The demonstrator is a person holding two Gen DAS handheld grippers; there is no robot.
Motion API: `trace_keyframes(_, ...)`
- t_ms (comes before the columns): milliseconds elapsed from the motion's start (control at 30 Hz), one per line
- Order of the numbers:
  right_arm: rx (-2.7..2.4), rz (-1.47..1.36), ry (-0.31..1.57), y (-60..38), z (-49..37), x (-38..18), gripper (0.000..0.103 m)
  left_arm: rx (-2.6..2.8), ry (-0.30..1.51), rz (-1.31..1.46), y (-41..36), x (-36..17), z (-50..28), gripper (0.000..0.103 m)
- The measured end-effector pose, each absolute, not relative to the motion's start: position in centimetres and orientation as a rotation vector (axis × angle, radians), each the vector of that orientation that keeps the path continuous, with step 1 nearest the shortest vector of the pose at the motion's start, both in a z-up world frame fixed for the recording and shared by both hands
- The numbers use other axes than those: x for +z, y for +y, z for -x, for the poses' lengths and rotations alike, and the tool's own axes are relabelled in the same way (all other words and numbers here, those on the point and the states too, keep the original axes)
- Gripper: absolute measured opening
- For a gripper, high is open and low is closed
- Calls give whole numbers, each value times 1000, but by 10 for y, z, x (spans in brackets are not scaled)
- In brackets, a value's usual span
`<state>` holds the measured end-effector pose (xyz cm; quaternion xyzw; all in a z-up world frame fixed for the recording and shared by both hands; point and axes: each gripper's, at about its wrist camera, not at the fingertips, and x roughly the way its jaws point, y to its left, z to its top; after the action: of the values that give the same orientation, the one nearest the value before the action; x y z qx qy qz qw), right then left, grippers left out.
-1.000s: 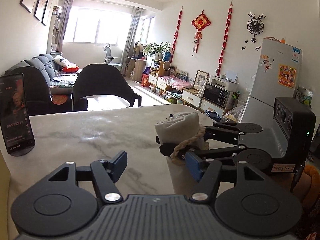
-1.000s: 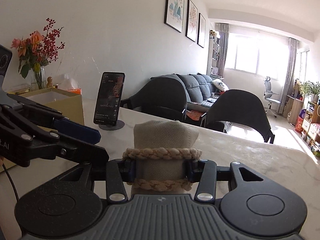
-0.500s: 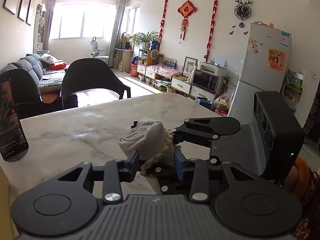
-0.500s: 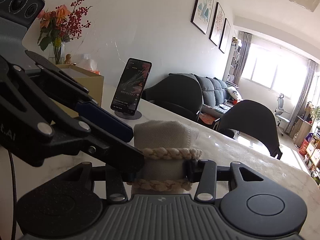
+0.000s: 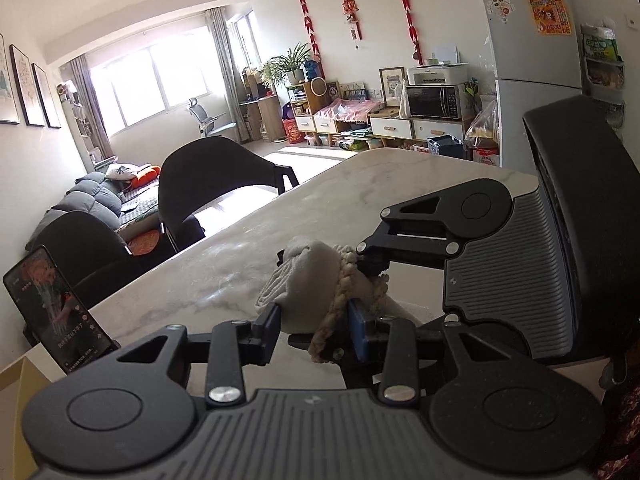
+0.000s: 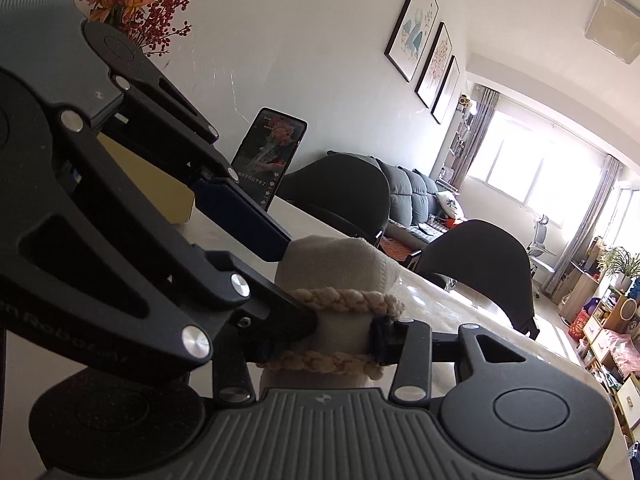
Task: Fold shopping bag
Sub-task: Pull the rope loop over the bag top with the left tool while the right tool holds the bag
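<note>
The rolled beige shopping bag (image 5: 308,280), bound by its braided rope handle (image 5: 336,312), is held just above the marble table (image 5: 208,280), pinched from two sides. The left gripper (image 5: 314,330) clamps its lower end while the right gripper (image 6: 340,338), jaws closing, presses its middle. A vase holds flowers (image 6: 136,8) behind a yellow box (image 6: 152,188); a phone (image 6: 270,156) stands nearby.

One rolled shopping bag (image 5: 308,280) (with two braided handles (image 6: 344,298) wrapped round it) sits between two grippers, left gripper (image 5: 314,330) and right gripper (image 6: 320,344). Beyond them: one phone (image 6: 270,156), two chairs (image 5: 212,176), three framed pictures (image 6: 414,26).
</note>
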<state>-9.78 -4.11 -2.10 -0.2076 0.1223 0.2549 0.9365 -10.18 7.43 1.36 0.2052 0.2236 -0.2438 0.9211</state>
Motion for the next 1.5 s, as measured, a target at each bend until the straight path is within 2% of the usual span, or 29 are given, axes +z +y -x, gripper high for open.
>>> trace_keyframes(300, 551, 482, 266, -31, 87, -26, 44, -420, 436, -390, 82, 2, 93, 43)
trace_keyframes(633, 681, 655, 378, 0, 60, -38, 43, -268, 419, -153, 127, -28, 79, 43)
trace_keyframes(867, 693, 727, 390, 16, 60, -52, 43, -221, 438, -62, 150, -43, 69, 44)
trace_keyframes(1500, 719, 767, 359, 11, 62, -56, 43, -247, 533, -64, 156, -39, 20, 49)
